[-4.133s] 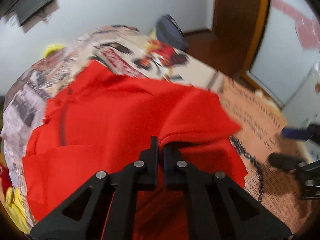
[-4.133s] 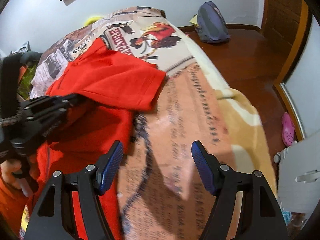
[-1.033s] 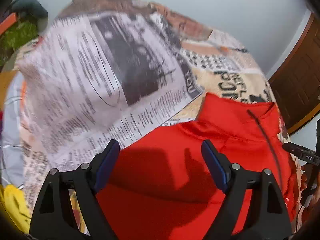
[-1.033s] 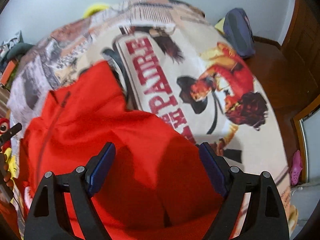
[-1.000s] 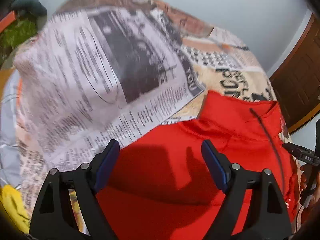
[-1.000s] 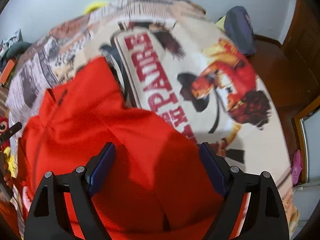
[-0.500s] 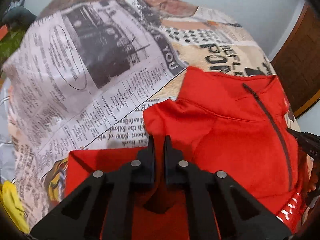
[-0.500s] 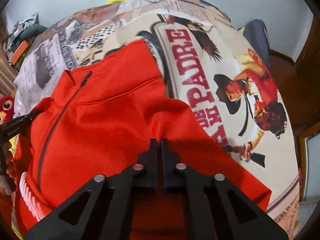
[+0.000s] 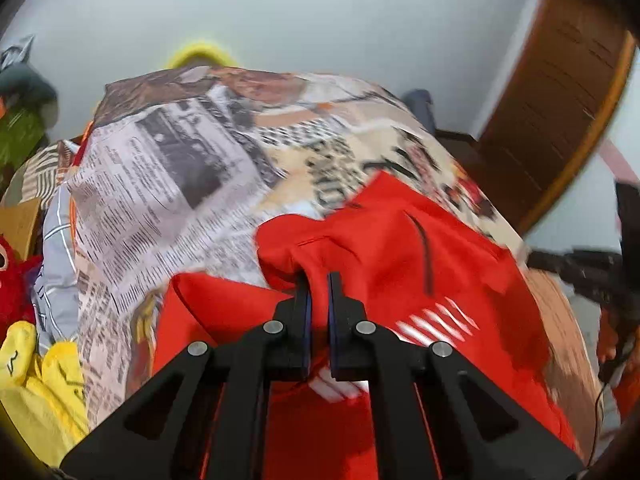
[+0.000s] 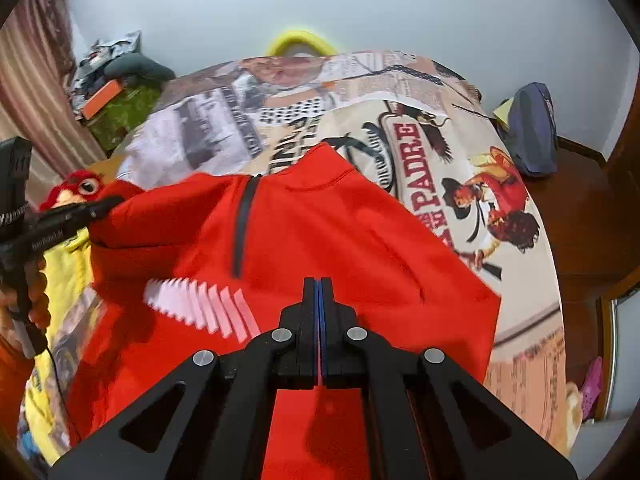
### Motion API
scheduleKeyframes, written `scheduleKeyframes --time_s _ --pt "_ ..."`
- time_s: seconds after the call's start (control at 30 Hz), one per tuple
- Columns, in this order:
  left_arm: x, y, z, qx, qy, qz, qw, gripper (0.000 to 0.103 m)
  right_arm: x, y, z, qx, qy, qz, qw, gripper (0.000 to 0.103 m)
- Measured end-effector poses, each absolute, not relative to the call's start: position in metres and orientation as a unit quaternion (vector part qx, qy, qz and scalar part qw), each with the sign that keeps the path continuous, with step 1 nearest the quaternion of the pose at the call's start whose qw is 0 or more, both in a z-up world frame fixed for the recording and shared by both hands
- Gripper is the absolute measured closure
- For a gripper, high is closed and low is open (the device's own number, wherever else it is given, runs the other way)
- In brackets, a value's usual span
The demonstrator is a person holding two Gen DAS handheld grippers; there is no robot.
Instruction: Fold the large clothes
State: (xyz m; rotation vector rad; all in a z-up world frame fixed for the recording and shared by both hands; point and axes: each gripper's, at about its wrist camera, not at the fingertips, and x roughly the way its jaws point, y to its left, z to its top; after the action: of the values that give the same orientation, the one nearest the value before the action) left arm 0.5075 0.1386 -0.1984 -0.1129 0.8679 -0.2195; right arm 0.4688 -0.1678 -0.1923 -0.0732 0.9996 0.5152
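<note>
I have the left gripper (image 9: pixel 318 280) clamped on a bunch of the red top (image 9: pixel 400 248) near its shoulder; cloth shows pinched between the pads. The right gripper (image 10: pixel 319 286) has its jaws pressed together at the other side of the top (image 10: pixel 320 220), and I judge a thin layer is caught there, though I can't see any cloth in the seam itself. The top lies on the printed bedspread (image 10: pixel 440 128), collar toward the far wall, zip and white stripes facing up, with the gripped parts raised off the bed.

What worries me from here:

- The right grip may hold only one layer (or barely an edge), so it could slip free mid-fold and leave that side behind.
- The left pinch is a thick wad, so I'd expect a lumpy, skewed crease if I lay it down as is.
- If my two hands travel unevenly, the fold line will run crooked across the chest.
- The bedspread could ruck up under the dragged cloth.
- The plush toy (image 10: pixel 80 188) and yellow clutter (image 9: pixel 44 384) sit near the left edge and could snag the sleeve.
</note>
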Motion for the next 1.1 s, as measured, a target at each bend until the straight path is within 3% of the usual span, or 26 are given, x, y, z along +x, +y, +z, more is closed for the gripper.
scheduleKeyframes --time_s 0.3,0.5,0.63,0.67,0.7,0.77,0.8,1.1 --pt "0.443 0.116 -0.264 -0.071 0.497 -0.122 0.856 0.097 0.421 -0.166 -0.213 -0.045 0.486 0.235 0.84 0.102" --pt "0.43 0.142 -0.27 -0.135 0.51 -0.124 0.84 0.066 0.415 -0.17 -0.251 -0.037 0.521 0.216 0.825 0.097" --pt "0.429 0.162 -0.235 -0.141 0.466 -0.101 0.868 0.037 0.417 -0.173 -0.272 -0.03 0.538 0.199 0.818 0.081" --pt "0.434 0.168 -0.227 -0.145 0.455 -0.093 0.874 0.036 0.419 -0.174 -0.275 -0.025 0.538 0.197 0.819 0.074" --pt "0.439 0.172 -0.223 -0.151 0.45 -0.088 0.876 0.036 0.42 -0.176 -0.277 -0.02 0.537 0.196 0.821 0.07" --pt "0.456 0.181 -0.217 -0.167 0.446 -0.08 0.875 0.036 0.42 -0.179 -0.278 -0.007 0.53 0.196 0.825 0.05" --pt "0.468 0.184 -0.216 -0.175 0.444 -0.071 0.876 0.036 0.42 -0.18 -0.279 -0.003 0.528 0.197 0.826 0.046" --pt "0.562 0.193 -0.272 -0.26 0.485 -0.055 0.833 0.036 0.421 -0.18 -0.289 -0.002 0.509 0.224 0.831 0.036"
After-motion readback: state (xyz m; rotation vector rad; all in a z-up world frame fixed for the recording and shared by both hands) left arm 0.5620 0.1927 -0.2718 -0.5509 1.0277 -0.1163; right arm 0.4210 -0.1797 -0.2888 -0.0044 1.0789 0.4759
